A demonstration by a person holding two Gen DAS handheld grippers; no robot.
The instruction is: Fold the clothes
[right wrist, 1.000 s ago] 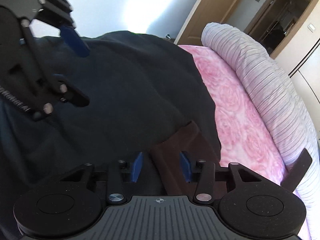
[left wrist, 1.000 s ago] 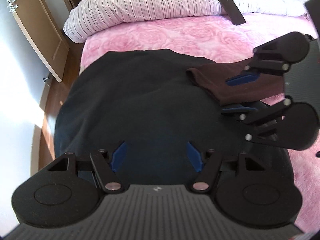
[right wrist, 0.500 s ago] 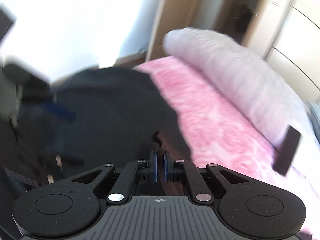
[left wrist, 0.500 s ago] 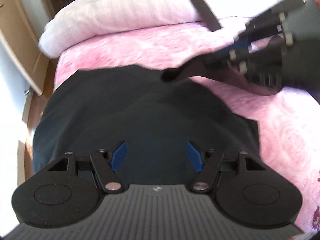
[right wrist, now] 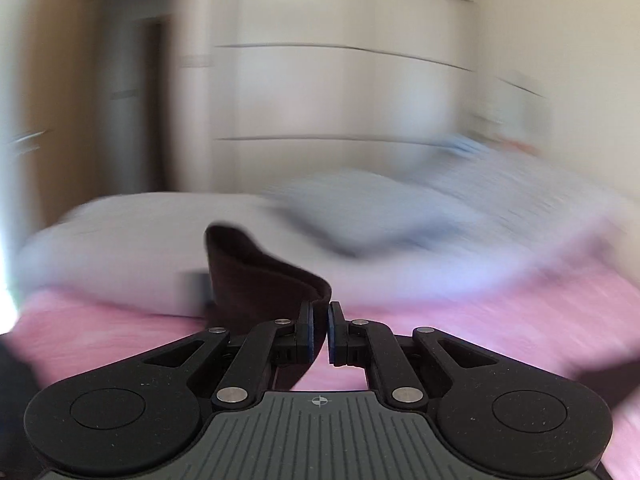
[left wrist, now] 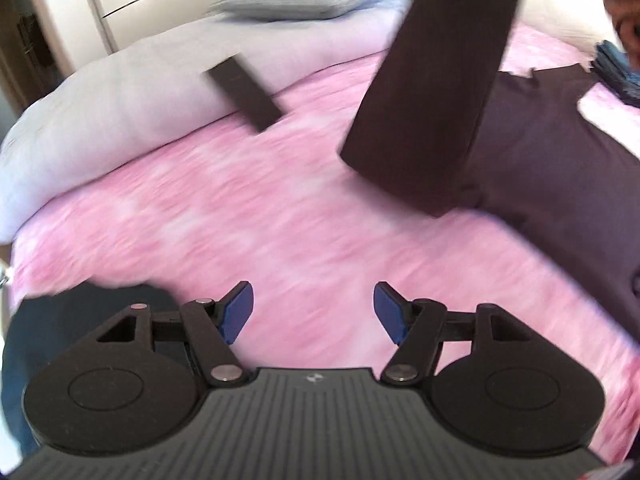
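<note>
A dark maroon shirt lies on the pink bedspread at the right of the left wrist view, with its sleeve lifted up toward the top edge. My right gripper is shut on the hem of that maroon sleeve, held high above the bed. My left gripper is open and empty over bare pink bedspread. A black garment shows at the lower left of the left wrist view.
A striped white duvet and a pillow lie along the far side of the bed. A dark flat rectangle rests on the duvet edge. Folded blue cloth sits at the far right. Wardrobe doors stand behind.
My right gripper closed on the maroon sleeve and lifted it up and away from the black garment. My left gripper swung right off the black garment, staying open.
</note>
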